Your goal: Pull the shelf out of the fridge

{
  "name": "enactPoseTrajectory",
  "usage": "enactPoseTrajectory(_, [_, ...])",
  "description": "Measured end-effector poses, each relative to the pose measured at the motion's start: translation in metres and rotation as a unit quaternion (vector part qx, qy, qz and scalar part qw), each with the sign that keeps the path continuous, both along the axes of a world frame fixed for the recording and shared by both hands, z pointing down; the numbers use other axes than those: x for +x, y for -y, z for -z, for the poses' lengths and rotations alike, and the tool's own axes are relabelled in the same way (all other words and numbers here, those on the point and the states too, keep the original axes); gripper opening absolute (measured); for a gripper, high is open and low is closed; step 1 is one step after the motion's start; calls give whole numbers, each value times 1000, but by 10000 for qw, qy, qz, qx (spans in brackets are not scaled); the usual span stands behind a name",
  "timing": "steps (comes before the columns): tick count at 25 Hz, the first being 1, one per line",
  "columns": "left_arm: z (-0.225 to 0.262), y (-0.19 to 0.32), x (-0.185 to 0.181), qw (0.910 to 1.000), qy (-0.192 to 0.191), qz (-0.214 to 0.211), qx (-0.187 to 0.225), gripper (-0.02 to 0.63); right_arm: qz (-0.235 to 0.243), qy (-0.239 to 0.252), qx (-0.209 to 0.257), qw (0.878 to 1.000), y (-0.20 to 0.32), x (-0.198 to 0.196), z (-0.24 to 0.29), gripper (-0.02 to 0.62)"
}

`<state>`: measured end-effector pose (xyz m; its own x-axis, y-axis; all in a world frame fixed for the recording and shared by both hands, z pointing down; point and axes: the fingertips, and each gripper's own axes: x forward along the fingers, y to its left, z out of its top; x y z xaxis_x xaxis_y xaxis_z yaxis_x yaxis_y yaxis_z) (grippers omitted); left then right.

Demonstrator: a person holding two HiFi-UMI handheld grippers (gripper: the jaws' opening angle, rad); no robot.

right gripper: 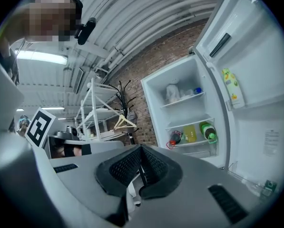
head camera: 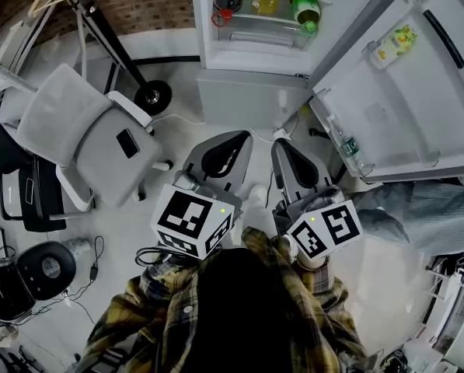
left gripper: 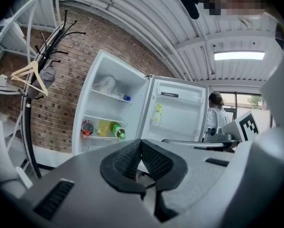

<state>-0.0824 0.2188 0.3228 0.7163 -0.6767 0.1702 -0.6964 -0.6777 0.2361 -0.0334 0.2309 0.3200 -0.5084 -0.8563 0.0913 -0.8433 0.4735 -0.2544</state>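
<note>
head view, fridge: fridge (head camera: pixel 247 92) at the top of frame, white and boxy, with its door (head camera: pixel 418 84) swung wide to the right.
head view, shelf: shelf (head camera: pixel 256 19) seated inside the fridge. It is a thin pale slab carrying red, yellow and green bottles (head camera: pixel 305 10), well apart from both grippers.
head view, tools: left gripper (head camera: pixel 242 136) and right gripper (head camera: pixel 280 144) sit side by side with tips toward the fridge. Both have smooth grey moulded shells and a marker cube at the rear.
head view only: grey padded chair (head camera: pixel 84 138) at left, yellow plaid shirt (head camera: pixel 162 317), cables on the pale floor.
left gripper view, jaws: together, black ribbed pads meeting, nothing between them.
left gripper view, shelf: in place low in the cavity, bottles lying on it.
left gripper view adds: top shelf (left gripper: pixel 111 95) with a pale bag on it. A black coat rack (left gripper: pixel 49 51) holds a wooden hanger (left gripper: pixel 30 75) against the brick wall (left gripper: pixel 61 108). A person (left gripper: pixel 215 113) in white stands beyond the door.
right gripper view, jaws: closed pad to pad, empty.
right gripper view, shelf: seated in the fridge with the bottles on it.
right gripper view adds: white tube rack (right gripper: pixel 92 108) at left, yellow packet (right gripper: pixel 231 87) on the door's inner face, ribbed metal ceiling.
</note>
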Motion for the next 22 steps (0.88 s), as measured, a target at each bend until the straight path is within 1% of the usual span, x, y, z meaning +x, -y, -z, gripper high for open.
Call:
enactPoseTrajectory(5, [-10, 26, 11, 9999, 17, 59, -110, 5, 47, 11, -119, 9999, 27, 11, -9, 17])
enactPoseTrajectory(10, [-16, 63, 30, 9998, 32, 171, -129, 4, 124, 13, -112, 9999, 64, 31, -13, 17])
enactPoseTrajectory(18, [-1, 134, 77, 9993, -48, 347, 119, 5, 274, -43, 113, 9996, 133, 81, 1, 17])
enactPoseTrajectory(22, [4, 162, 96, 9987, -84, 462, 184, 5, 400, -37, 194, 9990, 160, 99, 6, 17])
